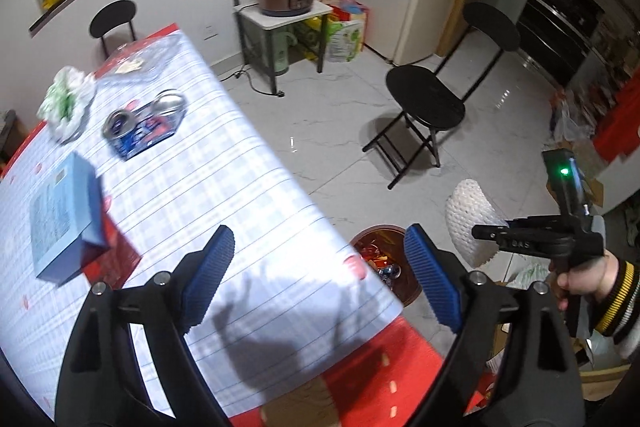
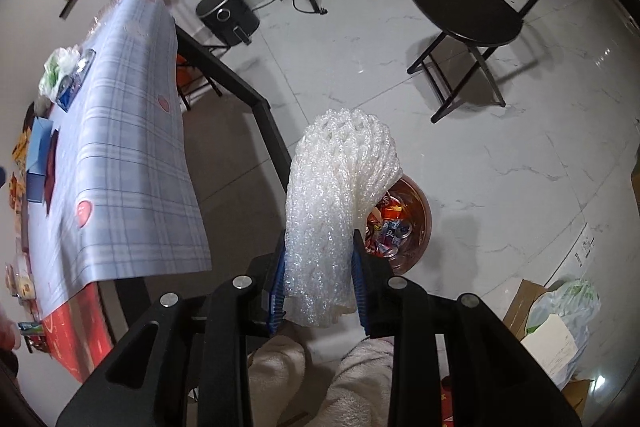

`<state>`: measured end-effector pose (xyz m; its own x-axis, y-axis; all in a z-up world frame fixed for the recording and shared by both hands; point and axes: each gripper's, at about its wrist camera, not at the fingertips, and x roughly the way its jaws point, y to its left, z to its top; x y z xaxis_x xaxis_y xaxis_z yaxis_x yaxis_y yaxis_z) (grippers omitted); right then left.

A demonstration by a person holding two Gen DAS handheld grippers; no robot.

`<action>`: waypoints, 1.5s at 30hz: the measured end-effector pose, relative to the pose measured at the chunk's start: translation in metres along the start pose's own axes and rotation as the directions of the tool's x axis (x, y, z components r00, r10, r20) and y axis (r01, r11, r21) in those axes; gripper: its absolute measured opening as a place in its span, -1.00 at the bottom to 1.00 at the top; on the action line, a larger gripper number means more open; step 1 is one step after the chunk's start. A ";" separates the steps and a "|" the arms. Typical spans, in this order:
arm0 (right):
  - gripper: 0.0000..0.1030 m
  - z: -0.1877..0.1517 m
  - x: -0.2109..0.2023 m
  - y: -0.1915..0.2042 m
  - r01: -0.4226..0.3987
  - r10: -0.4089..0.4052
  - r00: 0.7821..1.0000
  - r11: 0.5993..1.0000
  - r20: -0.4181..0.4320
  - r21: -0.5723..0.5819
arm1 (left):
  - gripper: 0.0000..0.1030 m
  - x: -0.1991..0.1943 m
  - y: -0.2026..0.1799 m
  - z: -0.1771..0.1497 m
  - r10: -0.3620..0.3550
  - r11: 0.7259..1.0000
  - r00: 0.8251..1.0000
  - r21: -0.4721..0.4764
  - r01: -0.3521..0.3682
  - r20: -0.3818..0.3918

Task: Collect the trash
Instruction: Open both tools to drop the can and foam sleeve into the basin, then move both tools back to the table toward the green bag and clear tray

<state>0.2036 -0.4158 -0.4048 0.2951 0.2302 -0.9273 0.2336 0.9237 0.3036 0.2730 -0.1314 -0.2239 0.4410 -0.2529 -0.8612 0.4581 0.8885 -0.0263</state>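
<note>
**Two grippers, one piece of trash held over the bin**

Two of my grippers in view. Left to right on the table first: crumpled white-green wrapper (image 1: 66, 103) near the far left edge, then a crushed blue can (image 1: 144, 125) just beside it, a light blue box (image 1: 64, 223) nearer me. All lie on the plaid tablecloth (image 1: 224, 195).

My left gripper (image 1: 320, 279) hangs over the near table corner, jaws spread wide, nothing between the blue pads (image 1: 208, 279). The can and wrapper are well apart from it, up and to the left. The box is closer, to the left of the left finger, not touching.

Past the table edge, on the floor, the copper-coloured bin (image 1: 386, 267) shows between my left fingers, partly hidden by the tablecloth corner. Cans and red wrappers inside.

Right of that, my right hand (image 1: 584, 275) holds the right gripper (image 2: 320, 283), jaws narrowed onto the white foam net (image 2: 340, 207). Both pads press its lower end; the rest bulges out past the fingertips. In the right wrist view the net hangs above the bin (image 2: 416, 223), overlapping its left rim, not touching the trash inside as far as I can tell.

Black folding chair (image 1: 428, 107) stands on the tiles further off.
</note>
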 end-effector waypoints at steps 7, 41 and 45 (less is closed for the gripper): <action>-0.38 0.011 0.024 0.004 0.015 -0.016 0.999 1.000 -0.037 -0.003 | 0.74 -0.013 0.021 -0.010 0.030 0.998 0.999 -0.047 -0.029 0.012; 0.89 0.019 -0.055 0.039 0.021 -0.007 0.989 0.995 0.147 -0.093 | 0.88 -0.047 0.073 -0.026 0.060 0.986 0.997 -0.159 -0.051 0.055; 0.89 0.023 -0.079 0.059 0.012 0.012 0.981 0.993 0.196 -0.121 | 0.88 -0.061 0.093 -0.034 0.066 0.979 0.995 -0.198 -0.051 0.073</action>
<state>0.2149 -0.3868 -0.3090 0.4736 0.1764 -0.8629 0.1236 0.9567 0.2634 0.2626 -0.0199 -0.1909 0.5254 -0.2209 -0.8217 0.2736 0.9583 -0.0827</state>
